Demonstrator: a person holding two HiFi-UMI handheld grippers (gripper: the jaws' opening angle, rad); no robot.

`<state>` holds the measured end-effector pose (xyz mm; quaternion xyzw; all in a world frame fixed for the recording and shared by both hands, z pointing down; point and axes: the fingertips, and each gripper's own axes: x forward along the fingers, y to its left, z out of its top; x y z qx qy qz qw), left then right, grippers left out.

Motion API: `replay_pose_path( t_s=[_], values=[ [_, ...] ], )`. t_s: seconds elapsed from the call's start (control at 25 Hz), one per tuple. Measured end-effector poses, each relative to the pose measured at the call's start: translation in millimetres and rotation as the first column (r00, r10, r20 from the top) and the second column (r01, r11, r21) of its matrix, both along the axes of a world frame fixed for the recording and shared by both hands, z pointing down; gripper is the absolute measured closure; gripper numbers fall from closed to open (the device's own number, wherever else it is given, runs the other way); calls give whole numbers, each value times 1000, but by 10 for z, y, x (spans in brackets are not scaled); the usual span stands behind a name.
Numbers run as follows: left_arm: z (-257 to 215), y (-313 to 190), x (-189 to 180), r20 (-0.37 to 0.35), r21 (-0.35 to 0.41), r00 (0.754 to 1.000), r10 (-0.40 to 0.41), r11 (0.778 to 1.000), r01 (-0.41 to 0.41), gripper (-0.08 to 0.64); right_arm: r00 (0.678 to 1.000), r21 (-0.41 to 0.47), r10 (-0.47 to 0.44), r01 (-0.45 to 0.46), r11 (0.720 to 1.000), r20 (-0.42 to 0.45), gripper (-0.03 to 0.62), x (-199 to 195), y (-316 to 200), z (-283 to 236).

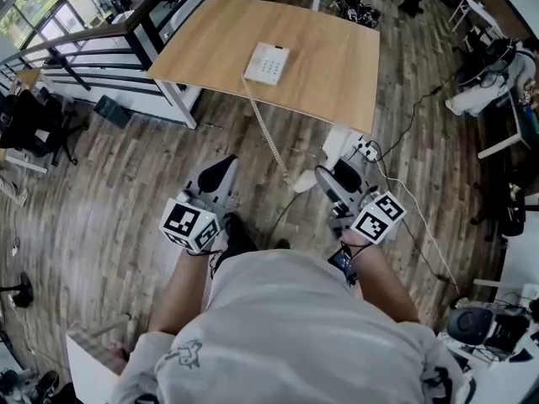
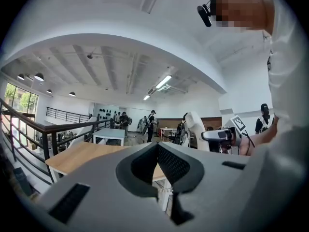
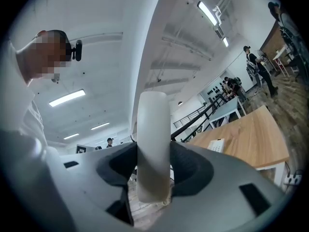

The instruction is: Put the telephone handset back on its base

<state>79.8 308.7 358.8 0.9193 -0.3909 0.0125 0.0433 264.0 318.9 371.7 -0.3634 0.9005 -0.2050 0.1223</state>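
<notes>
The handset [image 3: 153, 139] is a smooth, white, rounded plastic bar. It stands upright between the jaws of the right gripper [image 1: 334, 177], long axis vertical, so it runs up past the jaws and its lower end hangs just below them. The two dark, ribbed pads are closed against its sides, one on each side, held fairly wide by its thickness. It is up in the air in front of the person, well apart from the table.

One pale coiled cord [image 1: 268, 133] runs from the near edge of the table down across the floor toward that gripper, stretched almost straight. At its far end sits the one base [image 1: 268, 63], a flat, white, rectangular box with a grid of keys, lying on the tabletop near the front edge. The cradle side is bare.

The single table [image 1: 337, 74] has a light wood top with a matt grain and white metal legs. The floor [image 1: 109, 192] is made of dark, streaky wood planks.

The left gripper [image 1: 217, 175] points level and forward, beside the right one and apart from it. Its two grey jaws with black textured pads are pressed together at the tips, with nothing between them.

There are two grippers, each with one cube of black-and-white square markers at its rear.
</notes>
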Motion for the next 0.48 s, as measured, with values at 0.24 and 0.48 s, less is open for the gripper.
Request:
replay_pose_path(
  t_s=[0.24,0.48],
  values=[
    [-11,-158,-69,-5,-8,1000,6,1000,-6,554,999,-5,-13,13,1000,-33,376,-101,-132,12],
    [3,-367,-285,-7,-11,1000,13,1000,-13,554,998,-6,-18,18,1000,-64,376,-363,-351,43]
  ],
)
